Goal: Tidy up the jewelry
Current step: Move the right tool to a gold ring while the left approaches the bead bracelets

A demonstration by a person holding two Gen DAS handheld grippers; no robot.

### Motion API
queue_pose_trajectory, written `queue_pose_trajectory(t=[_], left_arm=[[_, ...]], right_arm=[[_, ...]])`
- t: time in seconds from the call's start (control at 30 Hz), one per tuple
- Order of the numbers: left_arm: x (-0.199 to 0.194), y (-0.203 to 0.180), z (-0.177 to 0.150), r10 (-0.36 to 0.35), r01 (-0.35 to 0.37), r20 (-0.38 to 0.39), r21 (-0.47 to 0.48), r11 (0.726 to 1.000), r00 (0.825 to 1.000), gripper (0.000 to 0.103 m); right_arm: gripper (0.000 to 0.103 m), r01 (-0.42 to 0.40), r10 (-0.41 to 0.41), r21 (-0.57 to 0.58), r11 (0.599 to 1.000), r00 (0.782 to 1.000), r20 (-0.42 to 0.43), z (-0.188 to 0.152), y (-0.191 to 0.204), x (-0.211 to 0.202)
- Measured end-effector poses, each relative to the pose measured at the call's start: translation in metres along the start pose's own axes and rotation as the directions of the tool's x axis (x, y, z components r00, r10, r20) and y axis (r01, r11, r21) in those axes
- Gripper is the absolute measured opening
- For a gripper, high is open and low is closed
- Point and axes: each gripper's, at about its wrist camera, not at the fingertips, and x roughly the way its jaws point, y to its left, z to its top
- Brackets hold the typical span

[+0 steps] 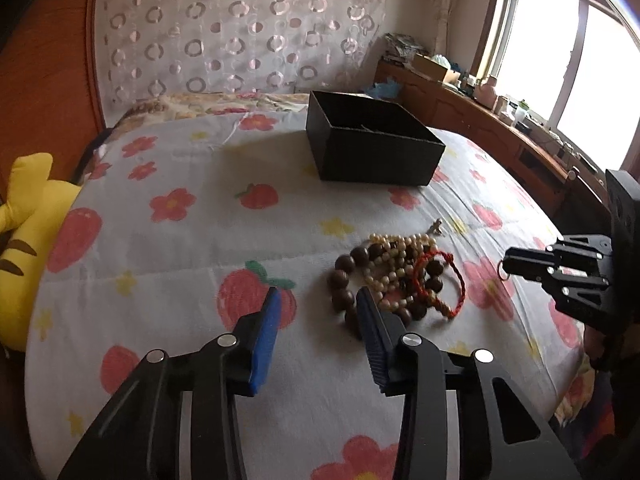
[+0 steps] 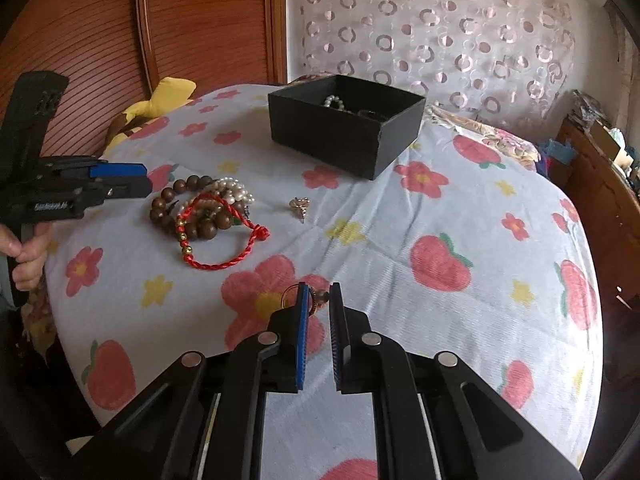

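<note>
A jewelry pile lies on the flowered bedspread: a brown wooden bead bracelet (image 1: pixel 345 276) (image 2: pixel 168 200), a pearl strand (image 1: pixel 394 258) (image 2: pixel 232 190) and a red cord bracelet (image 1: pixel 444 280) (image 2: pixel 224 236). A small gold earring (image 2: pixel 300 205) (image 1: pixel 436 227) lies apart. The black open box (image 1: pixel 372 140) (image 2: pixel 344 124) stands farther back with pearls inside. My left gripper (image 1: pixel 318 300) (image 2: pixel 138 180) is open, just short of the pile. My right gripper (image 2: pixel 319 298) (image 1: pixel 505 266) is shut on a small metal ring (image 2: pixel 289 294), held above the bedspread.
A yellow striped plush toy (image 1: pixel 24 232) (image 2: pixel 160 96) lies at the bed's left edge by the wooden headboard (image 2: pixel 200 20). A cluttered wooden cabinet (image 1: pixel 480 120) runs along the right side under the window.
</note>
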Motion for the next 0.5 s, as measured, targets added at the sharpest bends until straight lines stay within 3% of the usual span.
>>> queue_pose_trajectory(t=[0.2,0.33,0.5], left_arm=[[0.017,-0.009,0.011,-0.005,0.007,-0.049,0.040,0.999,0.999,0.034],[0.029,-0.015,0.013,0.008,-0.002,-0.087,0.067,0.998,0.996,0.019],[0.035,-0.022,0.015,0.015,-0.004,-0.103,0.105,0.995,0.995,0.014]], right_arm=[[0.012,0.010,-0.010,0.005,1.000,1.000,0.002,-0.001,-0.001,0.002],[0.012,0.004,-0.004,0.010,1.000,1.000,0.001,-0.002,-0.001,0.004],[0.012,-0.008,0.008,0.022,1.000,1.000,-0.004,-0.002,-0.003,0.007]])
